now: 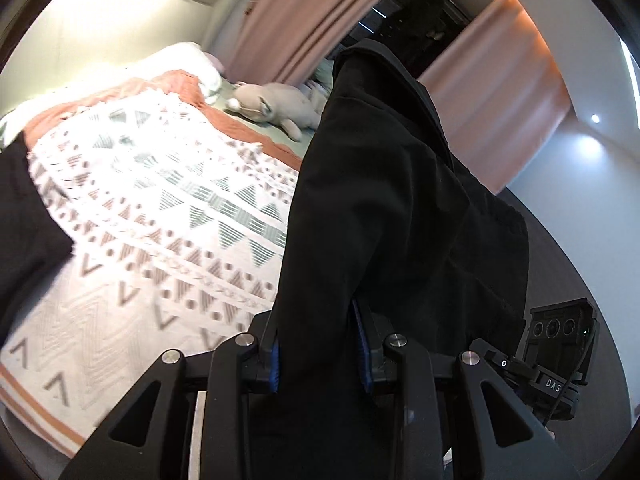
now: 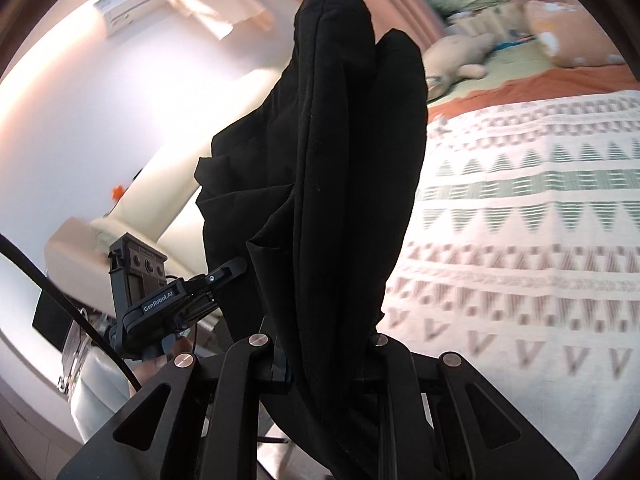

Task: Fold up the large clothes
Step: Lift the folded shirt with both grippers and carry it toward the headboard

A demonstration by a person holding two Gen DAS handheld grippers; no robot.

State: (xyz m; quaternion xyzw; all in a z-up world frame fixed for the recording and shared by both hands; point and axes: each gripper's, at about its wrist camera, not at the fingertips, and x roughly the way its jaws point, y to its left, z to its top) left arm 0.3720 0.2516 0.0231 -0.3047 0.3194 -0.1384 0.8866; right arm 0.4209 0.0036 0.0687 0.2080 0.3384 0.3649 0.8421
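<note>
Black cloth fills the gap between the jaws of the left gripper [image 1: 320,350], whose blue pads [image 1: 275,364] press it from both sides, so the left jaws are clenched on the black garment [image 1: 392,200]. The right gripper [image 2: 328,354] likewise has its jaws clamped on the black garment [image 2: 340,160], which rises in thick folds straight ahead of each camera, lifted above the bed. Each gripper shows in the other's view, just beside the hanging cloth. Beyond it lies the bedspread [image 1: 160,200], white with rows of green and brown triangles and an orange border. A plush toy [image 1: 276,108] lies near the head of the bed, beside pink curtains [image 1: 304,20].
</note>
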